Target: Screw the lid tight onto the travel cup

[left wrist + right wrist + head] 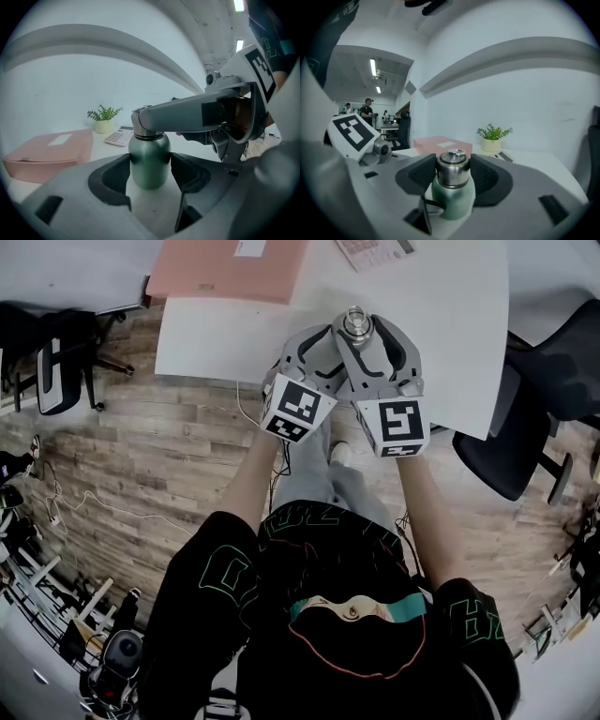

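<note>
Two grippers on one cup (149,157) here. It's standing upright on the white table (459,334), long axis straight up, with the steel lid (452,166) on top. The left gripper (150,173) has its pads squeezed on the green body, and the right gripper (453,174) is clamped round the lid. The cup sits a bit back from the table's near edge, with bare tabletop on both sides. The pink folder (230,268), calculator (119,136) and plant (104,117) are well apart, further back.
</note>
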{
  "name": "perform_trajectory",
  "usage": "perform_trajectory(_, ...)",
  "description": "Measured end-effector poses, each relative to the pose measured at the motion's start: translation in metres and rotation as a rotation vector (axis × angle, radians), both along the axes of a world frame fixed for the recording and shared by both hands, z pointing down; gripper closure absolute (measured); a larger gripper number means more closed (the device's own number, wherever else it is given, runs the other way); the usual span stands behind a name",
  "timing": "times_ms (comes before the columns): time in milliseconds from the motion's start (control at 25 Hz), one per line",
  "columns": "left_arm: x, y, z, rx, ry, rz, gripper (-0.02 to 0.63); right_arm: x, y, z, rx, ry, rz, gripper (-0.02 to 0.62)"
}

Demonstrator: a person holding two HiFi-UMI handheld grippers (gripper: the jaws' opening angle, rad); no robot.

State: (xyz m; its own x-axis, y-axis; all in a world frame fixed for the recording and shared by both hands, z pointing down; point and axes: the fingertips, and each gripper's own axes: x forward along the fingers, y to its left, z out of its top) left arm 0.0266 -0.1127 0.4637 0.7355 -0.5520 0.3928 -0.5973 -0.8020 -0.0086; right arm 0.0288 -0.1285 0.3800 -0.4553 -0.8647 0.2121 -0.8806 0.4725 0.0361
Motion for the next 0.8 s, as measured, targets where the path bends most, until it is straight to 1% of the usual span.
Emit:
perform_trajectory(120, -0.0002, 0.0012, -0.0003, 0.001, 0.001, -0.005, 0.324, 0.0001, 0.0013, -0.0006, 0.007, 0.004, 0.042, 0.360)
perform_trajectory(240, -0.0003, 0.0018, -0.0012, 0.001, -0.001, -0.001, 0.325, -0.0010, 0.0023, -0.0011, 0.001, 0.036, 0.025, 0.360)
perform_trajectory(520, 0.0002, 0.0006, -0.0003, -0.008, -0.002, 0.011, 0.325, -0.0024, 0.0036, -0.0041, 0.016, 0.118, -0.121, 0.339)
perform_trajectory(800, 0.0005, 0.0010, -0.0006, -0.020, -0.007, 0.029, 0.325, 0.0002, 0.0048, -0.0072, -0.051, 0.071, -0.299, 0.346)
